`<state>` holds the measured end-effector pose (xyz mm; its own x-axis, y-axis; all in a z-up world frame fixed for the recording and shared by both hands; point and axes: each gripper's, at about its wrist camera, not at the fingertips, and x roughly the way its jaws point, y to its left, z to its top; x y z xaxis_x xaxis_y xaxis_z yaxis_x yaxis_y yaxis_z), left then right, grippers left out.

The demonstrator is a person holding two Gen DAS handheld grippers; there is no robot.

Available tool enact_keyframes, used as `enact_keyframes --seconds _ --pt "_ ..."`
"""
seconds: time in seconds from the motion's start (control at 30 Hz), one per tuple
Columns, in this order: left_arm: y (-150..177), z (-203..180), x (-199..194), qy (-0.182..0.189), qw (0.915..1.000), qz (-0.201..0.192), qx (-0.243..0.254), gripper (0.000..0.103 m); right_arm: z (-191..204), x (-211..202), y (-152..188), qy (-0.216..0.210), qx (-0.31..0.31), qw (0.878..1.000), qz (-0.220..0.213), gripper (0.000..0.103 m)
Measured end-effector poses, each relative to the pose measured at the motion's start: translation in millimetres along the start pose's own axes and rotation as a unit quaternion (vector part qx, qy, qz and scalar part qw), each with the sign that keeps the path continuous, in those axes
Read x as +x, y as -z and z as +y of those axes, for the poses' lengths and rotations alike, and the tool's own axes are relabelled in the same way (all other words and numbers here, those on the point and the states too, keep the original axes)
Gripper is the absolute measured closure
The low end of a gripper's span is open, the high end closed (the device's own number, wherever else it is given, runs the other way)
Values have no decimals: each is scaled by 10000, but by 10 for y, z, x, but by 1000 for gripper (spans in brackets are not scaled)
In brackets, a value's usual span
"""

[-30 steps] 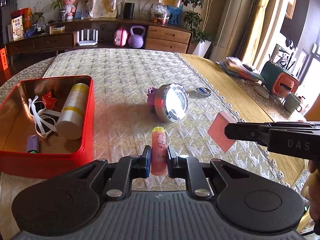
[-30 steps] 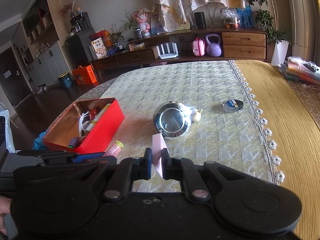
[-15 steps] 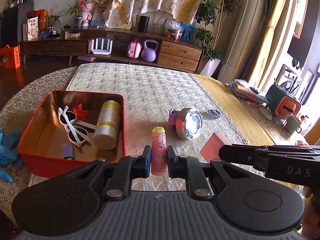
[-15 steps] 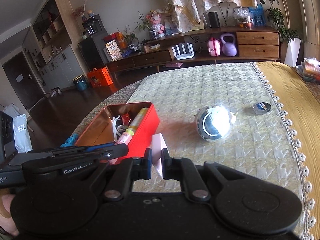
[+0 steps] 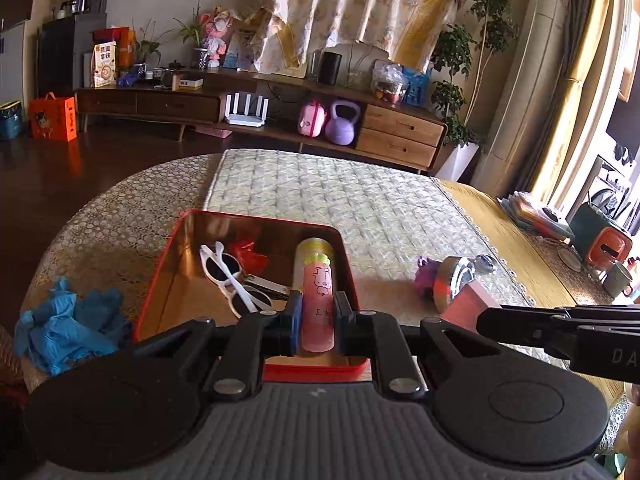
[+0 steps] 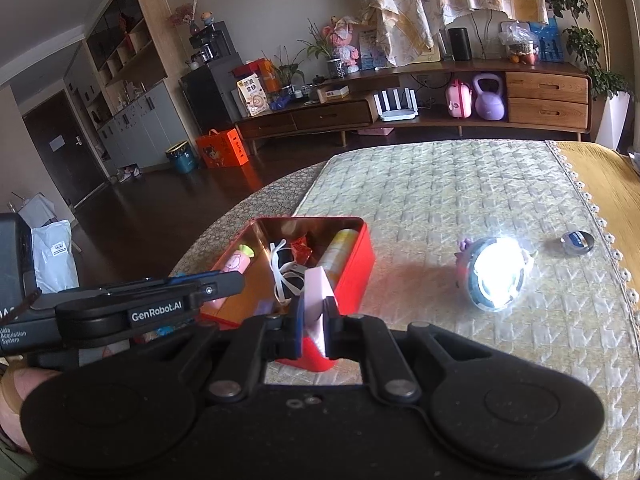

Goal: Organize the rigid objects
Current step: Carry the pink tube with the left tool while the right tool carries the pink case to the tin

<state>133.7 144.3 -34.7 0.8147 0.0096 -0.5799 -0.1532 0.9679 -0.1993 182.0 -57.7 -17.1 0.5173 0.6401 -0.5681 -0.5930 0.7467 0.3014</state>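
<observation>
left hand-held gripper [image 5: 316,320] clamped on pink tube [image 5: 318,304] | right hand-held gripper [image 6: 314,320] clamped on pink card [image 6: 318,292] | risk: both could be crowded over red tin [image 5: 160,280], the tube knocked on its rim

Both fisheye views look forward and downward along their tongs, close above the open red metal tin [image 5: 160,280] [image 6: 366,256]. The left wrist view sits leftward; both share the tin and the quilted surface [image 5: 320,200] [image 6: 440,184].
</observation>
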Motion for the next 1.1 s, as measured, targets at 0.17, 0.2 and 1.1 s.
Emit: enact_keyframes --seconds 0.17,0.2,1.1 --pt "-159 257 -27 -153 9998 -116 -21 87 156 160 -64 -88 -180 9998 56 95" --pt "-184 303 -23 -193 9997 -139 -4 87 189 203 -76 -123 -192 9997 68 95" --pt "-164 703 1027 -721 9939 753 372 87 355 1342 55 -126 -339 9944 995 95"
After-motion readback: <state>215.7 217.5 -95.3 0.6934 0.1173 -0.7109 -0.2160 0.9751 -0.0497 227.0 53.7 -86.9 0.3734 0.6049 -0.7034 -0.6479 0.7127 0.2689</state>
